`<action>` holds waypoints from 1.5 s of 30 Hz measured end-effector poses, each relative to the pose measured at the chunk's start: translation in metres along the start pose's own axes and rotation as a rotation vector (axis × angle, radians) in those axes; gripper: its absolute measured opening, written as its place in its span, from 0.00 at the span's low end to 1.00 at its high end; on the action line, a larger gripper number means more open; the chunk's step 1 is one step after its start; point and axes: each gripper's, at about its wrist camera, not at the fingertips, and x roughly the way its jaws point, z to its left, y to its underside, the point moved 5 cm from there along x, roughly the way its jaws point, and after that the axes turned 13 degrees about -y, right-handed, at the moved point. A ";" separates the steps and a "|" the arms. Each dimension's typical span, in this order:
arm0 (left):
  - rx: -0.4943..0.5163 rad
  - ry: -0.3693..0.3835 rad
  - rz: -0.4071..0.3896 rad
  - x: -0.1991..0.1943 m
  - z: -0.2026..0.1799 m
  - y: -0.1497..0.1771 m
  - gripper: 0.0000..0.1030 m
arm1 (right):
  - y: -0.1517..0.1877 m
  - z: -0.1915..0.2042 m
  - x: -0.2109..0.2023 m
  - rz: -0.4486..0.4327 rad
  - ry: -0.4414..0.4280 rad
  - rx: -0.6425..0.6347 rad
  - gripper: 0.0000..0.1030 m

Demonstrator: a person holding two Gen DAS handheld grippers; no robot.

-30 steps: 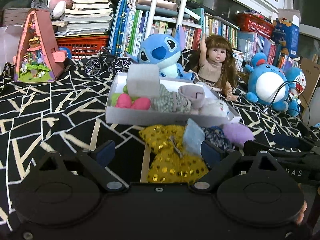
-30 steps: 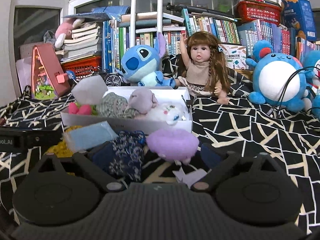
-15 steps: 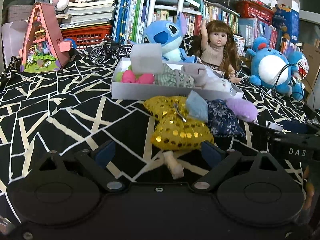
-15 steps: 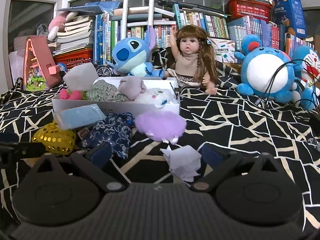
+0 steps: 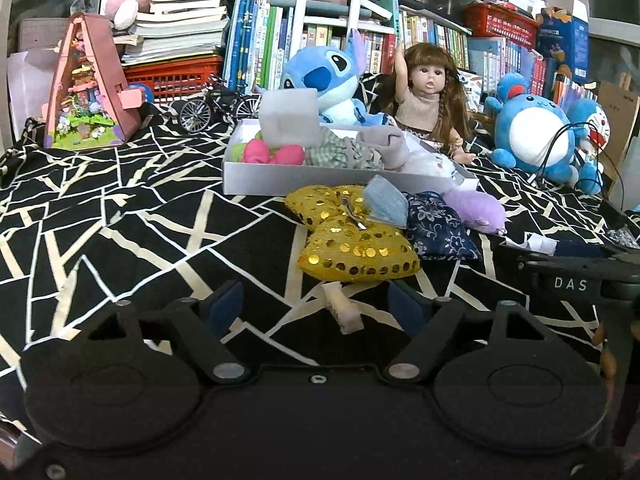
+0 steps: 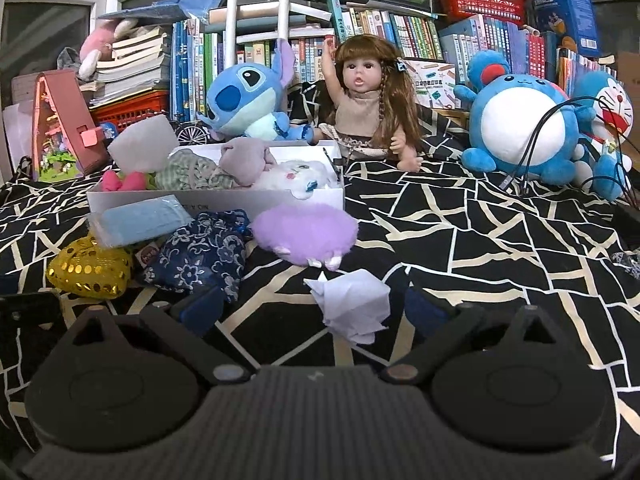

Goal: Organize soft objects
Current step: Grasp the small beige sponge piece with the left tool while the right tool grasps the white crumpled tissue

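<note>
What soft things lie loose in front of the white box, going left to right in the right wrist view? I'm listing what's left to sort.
Gold sequin bow → light blue packet → dark blue floral pouch → purple fluffy toy → crumpled white tissue.

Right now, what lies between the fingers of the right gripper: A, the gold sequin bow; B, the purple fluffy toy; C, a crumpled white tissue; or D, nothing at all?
C: a crumpled white tissue sits on the cloth between the open fingers of the right gripper, with the purple fluffy toy farther ahead.
</note>
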 end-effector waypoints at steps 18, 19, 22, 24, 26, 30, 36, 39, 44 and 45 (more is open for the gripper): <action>-0.051 -0.085 0.019 -0.008 0.032 0.001 0.64 | 0.000 -0.009 0.000 0.008 0.030 0.020 0.98; -0.049 -0.072 0.017 -0.010 0.029 0.001 0.61 | 0.000 -0.008 0.001 0.008 0.027 0.017 0.98; -0.039 -0.033 0.023 -0.012 0.018 0.001 0.53 | -0.001 -0.005 0.002 0.012 0.026 0.001 0.97; -0.030 -0.011 0.032 -0.011 0.010 0.003 0.47 | 0.000 -0.004 0.003 0.016 0.024 -0.012 0.96; -0.022 0.000 0.040 -0.009 0.003 0.005 0.43 | 0.000 -0.002 0.004 0.021 0.023 -0.023 0.96; 0.006 0.006 0.046 -0.008 -0.004 0.008 0.40 | 0.001 -0.001 0.004 0.026 0.020 -0.031 0.96; 0.044 -0.059 0.044 -0.008 0.011 0.014 0.41 | 0.002 -0.003 0.004 0.025 0.022 -0.022 0.96; 0.034 -0.097 0.042 -0.006 0.023 0.014 0.41 | 0.003 -0.004 0.005 0.026 0.019 -0.011 0.96; 0.013 -0.144 0.043 0.000 0.037 0.010 0.41 | 0.003 -0.002 0.007 0.028 0.016 -0.015 0.96; 0.010 -0.153 0.043 0.002 0.039 0.009 0.41 | 0.003 -0.002 0.007 0.030 0.015 -0.018 0.95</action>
